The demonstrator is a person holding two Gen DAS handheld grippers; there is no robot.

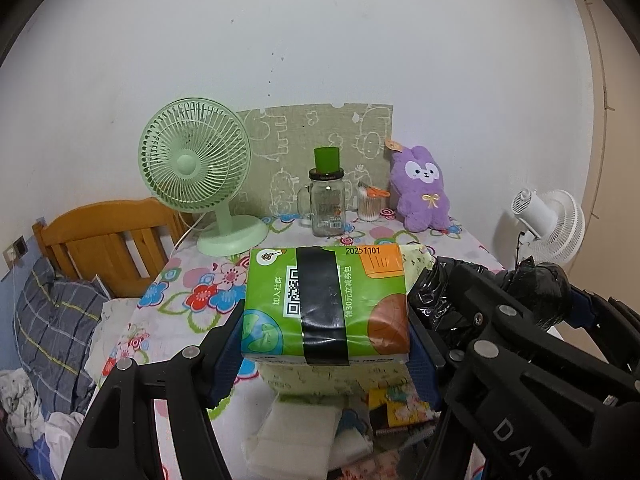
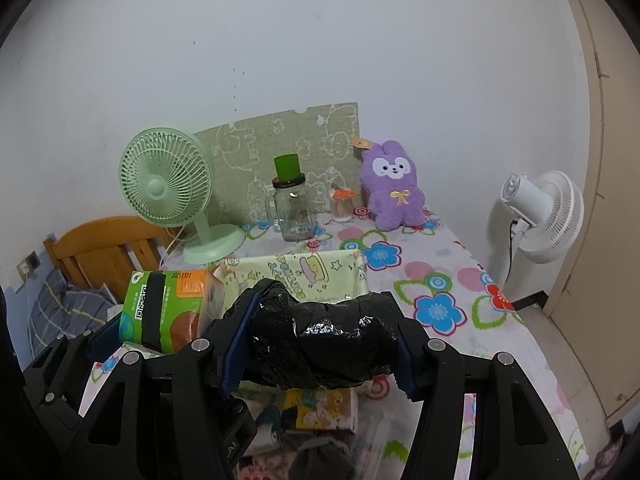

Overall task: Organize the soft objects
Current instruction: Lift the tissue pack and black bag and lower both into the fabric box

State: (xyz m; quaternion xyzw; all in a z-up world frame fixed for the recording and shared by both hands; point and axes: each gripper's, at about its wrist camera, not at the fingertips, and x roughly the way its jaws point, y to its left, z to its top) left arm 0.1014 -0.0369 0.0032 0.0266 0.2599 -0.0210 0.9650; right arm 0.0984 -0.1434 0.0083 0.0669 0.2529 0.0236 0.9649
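Tissue pack (image 1: pixel 326 304), long axis crosswise, black bundle (image 2: pixel 324 344) likewise

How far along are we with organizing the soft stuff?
Nothing looks placed yet. In hand: the left hand-held gripper clamps the green tissue pack; the right hand-held gripper clamps a black plastic-wrapped bundle, both above the yellow-green cloth. Left: setting both down, plus the tissue packs lying below.

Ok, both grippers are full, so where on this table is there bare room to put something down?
Free: the floral tablecloth right of the yellow cloth, in front of the purple plush. Crowded: the back row with green fan and glass jar, and the near edge.
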